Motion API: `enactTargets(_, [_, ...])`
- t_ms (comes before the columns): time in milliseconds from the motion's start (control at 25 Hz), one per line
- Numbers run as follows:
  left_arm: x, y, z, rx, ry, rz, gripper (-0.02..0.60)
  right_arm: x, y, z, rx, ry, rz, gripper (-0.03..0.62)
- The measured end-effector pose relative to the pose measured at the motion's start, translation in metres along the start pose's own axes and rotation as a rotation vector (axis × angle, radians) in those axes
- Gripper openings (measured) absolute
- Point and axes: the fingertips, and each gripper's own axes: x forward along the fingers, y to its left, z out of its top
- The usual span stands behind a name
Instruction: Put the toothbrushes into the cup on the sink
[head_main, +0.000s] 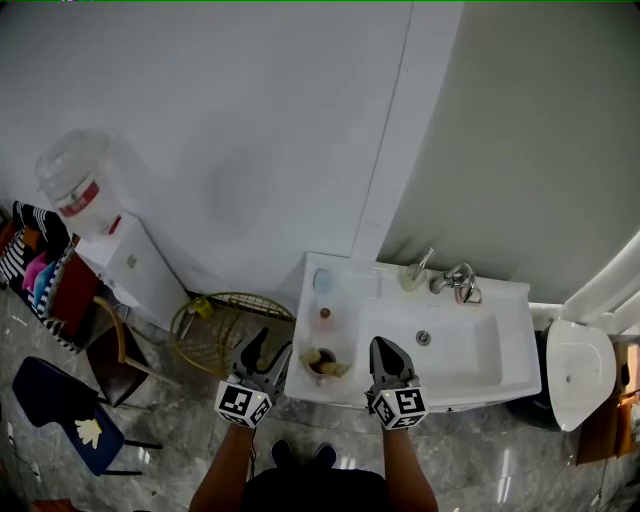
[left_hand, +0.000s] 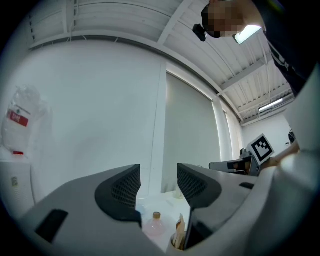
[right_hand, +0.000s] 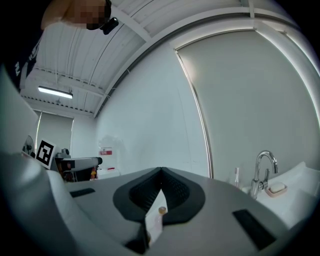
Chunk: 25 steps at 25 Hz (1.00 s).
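A white sink (head_main: 470, 370) stands against the wall. On its left ledge a cup (head_main: 325, 363) holds several wooden toothbrushes (left_hand: 180, 231). Behind that cup stand a small pink bottle (head_main: 324, 315) and a pale blue cup (head_main: 322, 280). Another cup (head_main: 411, 279) with one toothbrush sits by the tap (head_main: 455, 279). My left gripper (head_main: 268, 349) hangs open just left of the sink's front corner, nothing between its jaws (left_hand: 158, 187). My right gripper (head_main: 384, 347) is shut and empty over the sink's front edge, right of the toothbrush cup; its jaws (right_hand: 161, 175) meet at the tips.
A soap bar (head_main: 467, 294) lies beside the tap. A wire basket (head_main: 220, 325) stands on the floor left of the sink. Further left are a water dispenser (head_main: 85, 190) and a blue chair (head_main: 60, 410). A toilet (head_main: 580, 370) is at the right.
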Motion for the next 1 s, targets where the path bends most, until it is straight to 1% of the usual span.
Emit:
enactTargets(200, [-0.007, -0.001, 0.013, 0.006, -0.033, 0.019, 0.224, -0.003, 0.001, 0.004, 0.019, -0.017, -0.003, 0.028])
enactTargets(480, [-0.008, -0.004, 0.027, 0.009, -0.058, 0.028, 0.221, -0.005, 0.007, 0.012, 0.006, -0.03, 0.007, 0.028])
enactTargets(560, [-0.012, -0.004, 0.028, 0.011, -0.062, 0.033, 0.193, -0.005, 0.011, 0.012, 0.001, -0.03, 0.011, 0.028])
enactTargets(680, [-0.018, -0.006, 0.027, 0.01, -0.064, 0.034, 0.076, -0.005, 0.015, 0.014, -0.006, -0.032, 0.013, 0.028])
enactTargets(760, [-0.02, -0.009, 0.023, 0.011, -0.048, 0.028, 0.053, -0.007, 0.018, 0.015, -0.006, -0.035, 0.016, 0.028])
enactTargets(880, [-0.02, -0.012, 0.019, 0.011, -0.034, 0.016, 0.04, -0.008, 0.02, 0.015, -0.013, -0.035, 0.022, 0.028])
enactTargets(1000, [-0.019, -0.012, 0.022, 0.026, -0.029, 0.023, 0.026, -0.01, 0.023, 0.014, -0.018, -0.027, 0.023, 0.028])
